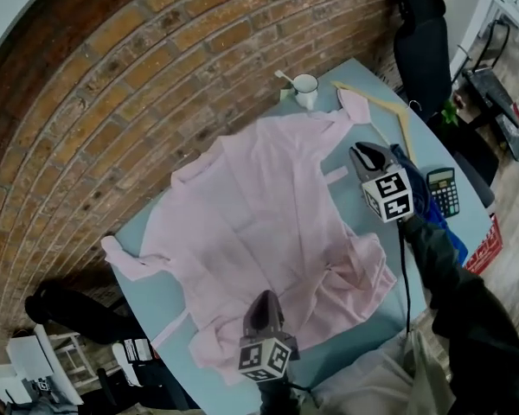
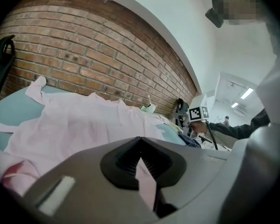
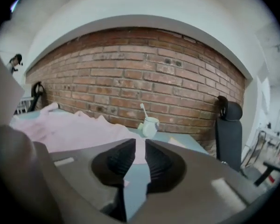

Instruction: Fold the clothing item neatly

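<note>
A pale pink shirt (image 1: pixel 259 214) lies spread out, front up, on the light blue table (image 1: pixel 147 296). One sleeve reaches the left edge and the other points up toward the mug. At the shirt's near hem my left gripper (image 1: pixel 264 299) is shut, and pink cloth (image 2: pixel 147 181) shows between its jaws (image 2: pixel 140 141). By the shirt's right side, near a loose strip of fabric, my right gripper (image 1: pixel 359 151) stands with its jaws (image 3: pixel 140 143) nearly together on a thin fold of pink cloth (image 3: pixel 138 154). The table surface shows below that fold.
A white mug (image 1: pixel 305 89) with a stirrer stands at the table's far edge. Beside it lies a wooden hanger (image 1: pixel 389 106). A calculator (image 1: pixel 443 190) and a blue item (image 1: pixel 424 201) lie at the right. A black chair (image 1: pixel 422 41) and a brick wall (image 1: pixel 156 67) border the table.
</note>
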`<action>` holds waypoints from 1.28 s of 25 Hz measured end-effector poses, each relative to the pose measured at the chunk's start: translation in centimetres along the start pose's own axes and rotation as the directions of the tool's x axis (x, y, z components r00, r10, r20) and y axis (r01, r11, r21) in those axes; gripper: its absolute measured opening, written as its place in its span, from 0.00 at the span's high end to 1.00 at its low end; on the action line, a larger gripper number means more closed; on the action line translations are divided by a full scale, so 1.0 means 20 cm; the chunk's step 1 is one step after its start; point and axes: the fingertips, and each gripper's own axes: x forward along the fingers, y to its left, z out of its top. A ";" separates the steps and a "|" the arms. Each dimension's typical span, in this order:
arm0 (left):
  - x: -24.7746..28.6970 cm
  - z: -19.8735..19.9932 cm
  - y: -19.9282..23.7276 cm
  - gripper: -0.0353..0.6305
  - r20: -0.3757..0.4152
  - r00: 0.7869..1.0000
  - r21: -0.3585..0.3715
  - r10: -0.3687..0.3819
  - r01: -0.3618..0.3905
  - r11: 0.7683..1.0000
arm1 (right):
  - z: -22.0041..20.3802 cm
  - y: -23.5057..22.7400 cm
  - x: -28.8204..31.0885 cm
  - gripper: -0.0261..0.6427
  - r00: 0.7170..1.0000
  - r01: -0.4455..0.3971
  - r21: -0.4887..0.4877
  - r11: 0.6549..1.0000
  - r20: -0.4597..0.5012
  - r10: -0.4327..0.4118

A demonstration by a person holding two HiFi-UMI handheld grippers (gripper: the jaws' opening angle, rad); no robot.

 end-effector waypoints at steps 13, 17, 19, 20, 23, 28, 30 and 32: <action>0.56 0.18 0.03 0.92 -0.039 0.995 0.102 0.088 -0.083 0.991 | -0.29 -0.40 0.55 0.75 0.974 0.079 -0.343 0.936 -0.171 -0.145; 0.75 0.22 -0.06 0.86 -0.055 0.998 0.112 0.034 -0.028 0.993 | -0.32 -0.46 0.62 0.74 0.963 0.073 -0.415 0.907 -0.207 -0.172; 0.80 0.21 -0.09 0.86 -0.055 0.998 0.112 0.019 -0.013 0.994 | -0.35 -0.45 0.68 0.74 0.953 0.013 -0.449 0.894 -0.265 -0.147; 0.82 0.20 -0.10 0.86 -0.064 0.998 0.118 0.016 -0.008 0.993 | -0.37 -0.43 0.71 0.74 0.947 -0.022 -0.462 0.886 -0.295 -0.131; 0.88 0.15 -0.13 0.84 -0.098 0.995 0.135 0.009 0.004 0.991 | -0.40 -0.41 0.73 0.86 0.934 -0.054 -0.507 0.861 -0.330 -0.135; 0.87 0.15 -0.12 0.83 -0.096 0.995 0.093 -0.006 0.015 0.996 | -0.18 -0.38 0.58 0.94 0.959 0.060 -0.416 0.907 -0.230 -0.169; 0.82 0.16 -0.11 0.82 -0.093 0.996 0.069 -0.016 0.022 0.997 | -0.01 -0.30 0.45 0.94 0.980 0.065 -0.378 0.924 -0.150 -0.130; 0.74 0.18 -0.09 0.82 -0.079 0.997 0.047 -0.016 0.020 0.999 | 0.21 -0.13 0.31 0.94 0.997 0.019 -0.383 0.924 -0.062 -0.046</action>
